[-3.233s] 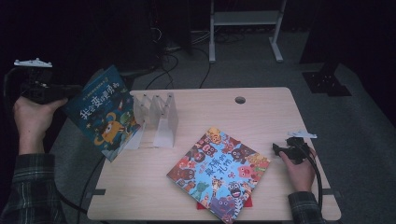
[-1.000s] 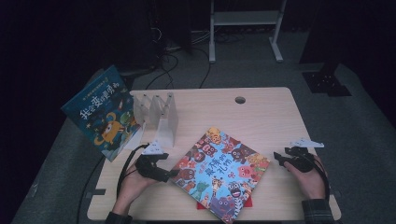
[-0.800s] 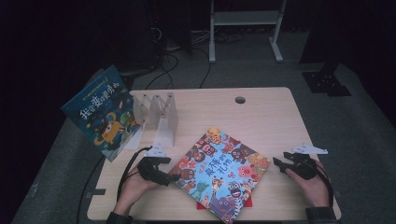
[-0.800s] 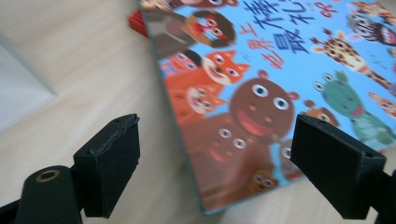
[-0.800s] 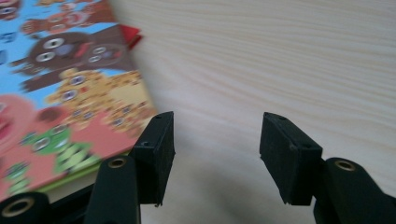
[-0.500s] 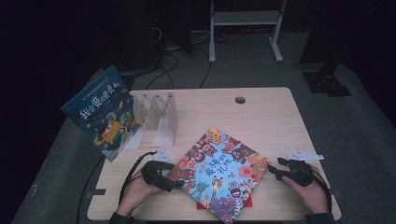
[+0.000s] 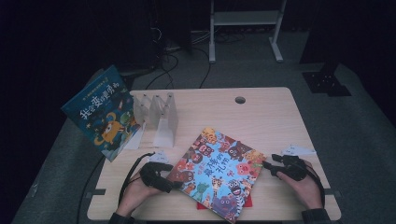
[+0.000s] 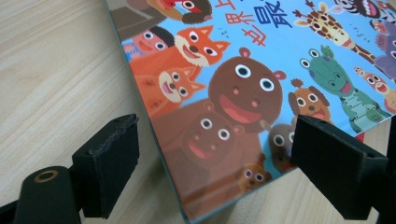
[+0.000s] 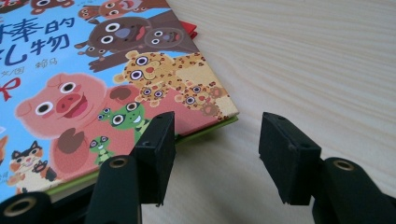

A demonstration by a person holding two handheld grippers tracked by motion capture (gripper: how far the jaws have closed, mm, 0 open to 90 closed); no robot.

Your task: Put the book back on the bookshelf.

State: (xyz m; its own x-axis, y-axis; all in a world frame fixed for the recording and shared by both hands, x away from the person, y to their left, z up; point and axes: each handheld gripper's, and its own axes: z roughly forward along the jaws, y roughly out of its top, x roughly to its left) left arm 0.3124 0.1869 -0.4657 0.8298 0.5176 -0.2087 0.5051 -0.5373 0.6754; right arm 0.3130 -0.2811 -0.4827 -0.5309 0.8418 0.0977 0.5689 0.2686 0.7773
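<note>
A pale wooden table [image 7: 261, 114] with a round cable hole [image 7: 240, 100] fills the lower centre, on grey carpet [image 7: 359, 140]. The top of the frame is dark, with a white metal stand [image 7: 245, 18] and black cables [image 7: 175, 63]

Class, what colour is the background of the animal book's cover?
Light blue, clearest in the left gripper view: animal book.

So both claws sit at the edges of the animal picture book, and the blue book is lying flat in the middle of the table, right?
Not the blue book: in the high view it stands propped at the table's left edge, beside the clear dividers. Both claws, left and right, do flank the animal picture book.
</note>
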